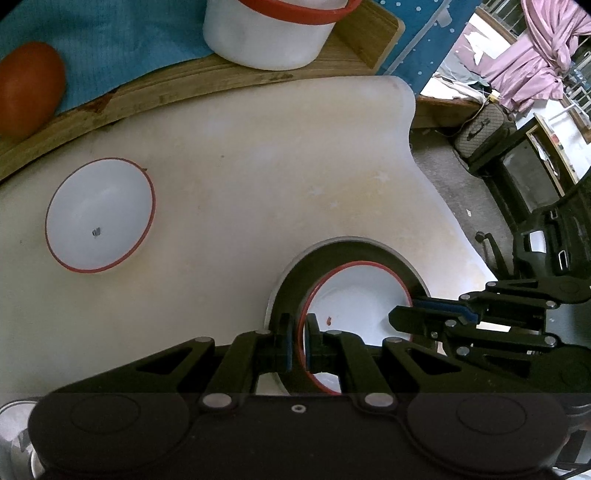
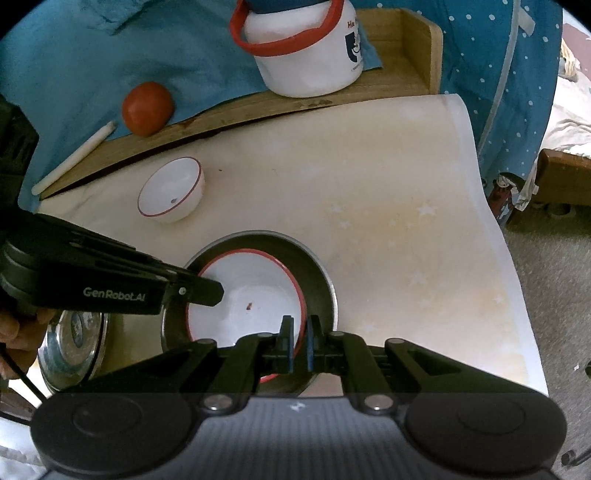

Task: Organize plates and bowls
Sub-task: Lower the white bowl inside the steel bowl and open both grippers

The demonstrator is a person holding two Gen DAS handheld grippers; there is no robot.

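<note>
A white red-rimmed plate [image 1: 354,299] [image 2: 251,291] lies in a dark metal pan [image 1: 295,280] [image 2: 317,273] near the table's front. My left gripper [image 1: 300,341] is shut on the plate's rim at its left side; it also shows in the right wrist view [image 2: 207,291]. My right gripper [image 2: 300,341] is shut on the plate's rim at its right side; it also shows in the left wrist view [image 1: 406,317]. A second white red-rimmed bowl [image 1: 99,216] [image 2: 171,190] stands apart, further back on the left.
A white tub with a red rim [image 1: 266,33] [image 2: 306,48] and a tomato [image 1: 29,88] [image 2: 147,109] sit on a wooden board [image 1: 184,85] at the back. A steel dish [image 2: 70,343] lies at the left. The table edge [image 2: 498,229] runs on the right.
</note>
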